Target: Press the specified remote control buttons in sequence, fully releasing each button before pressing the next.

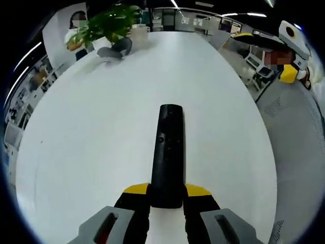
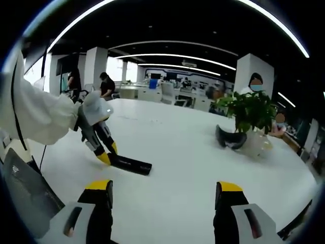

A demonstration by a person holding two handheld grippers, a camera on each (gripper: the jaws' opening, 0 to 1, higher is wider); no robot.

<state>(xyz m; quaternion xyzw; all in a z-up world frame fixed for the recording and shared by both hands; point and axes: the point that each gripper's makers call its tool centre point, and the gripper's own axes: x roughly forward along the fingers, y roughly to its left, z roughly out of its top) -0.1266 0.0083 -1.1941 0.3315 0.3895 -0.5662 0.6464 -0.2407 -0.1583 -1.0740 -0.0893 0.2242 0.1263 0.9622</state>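
L claw (image 1: 166, 195) grips remote (image 1: 167, 152); R claw (image 2: 165, 195) open.

Open-plan office: long white table (image 2: 203, 152), desks (image 2: 152, 94).

our left tongs (image 1: 166, 195) are clamped on the near end of the remote (image 1: 167, 152). our right tongs (image 2: 165, 201) hang spread wide, gripping nothing. a white sleeve (image 2: 35, 114) reaches toward the left tongs.
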